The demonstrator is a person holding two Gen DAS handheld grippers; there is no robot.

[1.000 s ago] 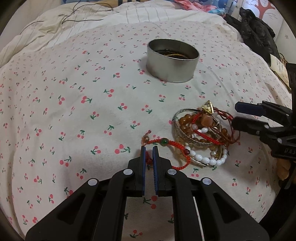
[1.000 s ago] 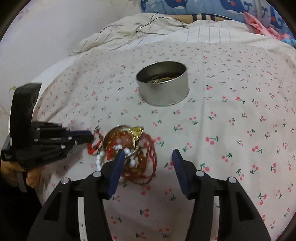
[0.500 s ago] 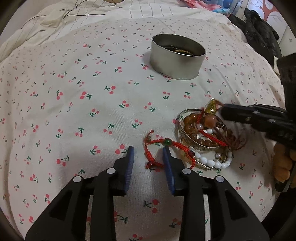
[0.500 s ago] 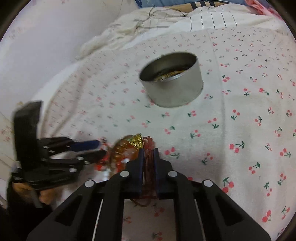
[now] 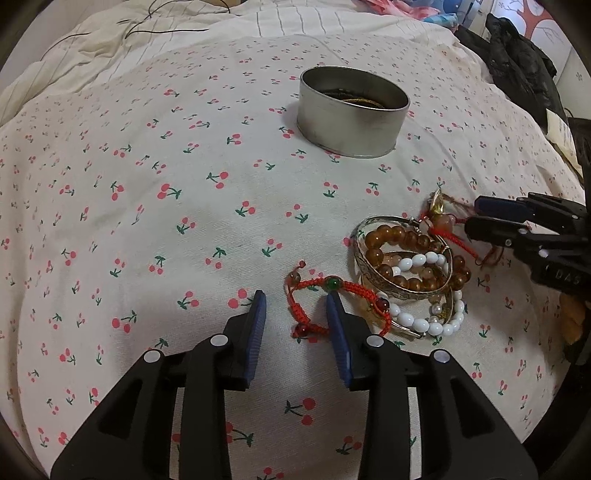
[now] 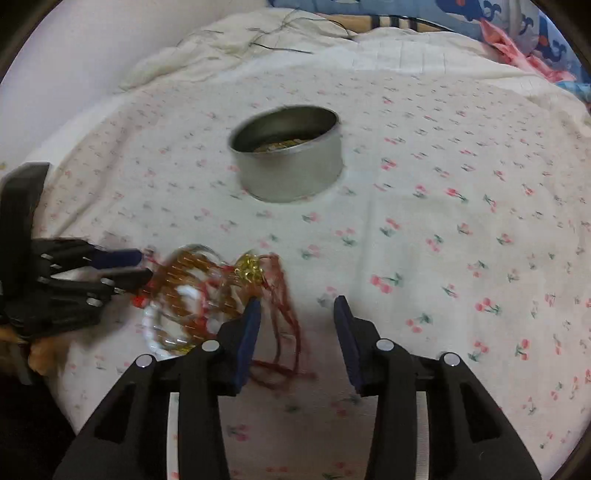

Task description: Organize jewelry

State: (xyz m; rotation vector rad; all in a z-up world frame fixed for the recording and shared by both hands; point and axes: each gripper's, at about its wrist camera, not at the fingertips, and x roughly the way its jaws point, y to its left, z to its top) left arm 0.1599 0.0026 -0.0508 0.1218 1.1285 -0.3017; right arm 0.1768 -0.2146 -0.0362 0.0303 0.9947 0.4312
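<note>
Two handheld grippers work over one pile of jewelry on a bed. The left gripper (image 5: 295, 308) hovers low with its jaws apart, straddling one end of a red cord bracelet (image 5: 334, 297) set with a green bead and dark red beads; the blue-padded fingers (image 5: 258, 325) do not clamp it. The right gripper (image 6: 295, 314) also has its jaws apart, with nothing held between them; strands of a dark red tassel (image 6: 284, 317) trail across the sheet by its left finger.

The jewelry pile (image 5: 410, 266) lies just right of the red cord bracelet and overlaps it. It counts one amber-brown bead bracelet (image 5: 402, 236), one white oval-bead bracelet (image 5: 424, 325), one pale peach bead strand, at least one engraved silver-toned bangle (image 5: 391, 288) and one small gold-colored charm (image 5: 437, 205) tied on red cord. In the right wrist view the same pile is motion-blurred.

One round, open metal tin (image 5: 352, 114), dull grey with straight walls, stands well apart from the pile, farther up the bed; gold-colored pieces show at its bottom.

The bedsheet (image 5: 147, 206) is cream cotton printed with small red cherries. Beyond it lie a rumpled striped cream quilt (image 5: 110, 44), thin dark cables, blue cartoon-print bedding (image 6: 480, 18) and a black garment (image 5: 517, 74).
</note>
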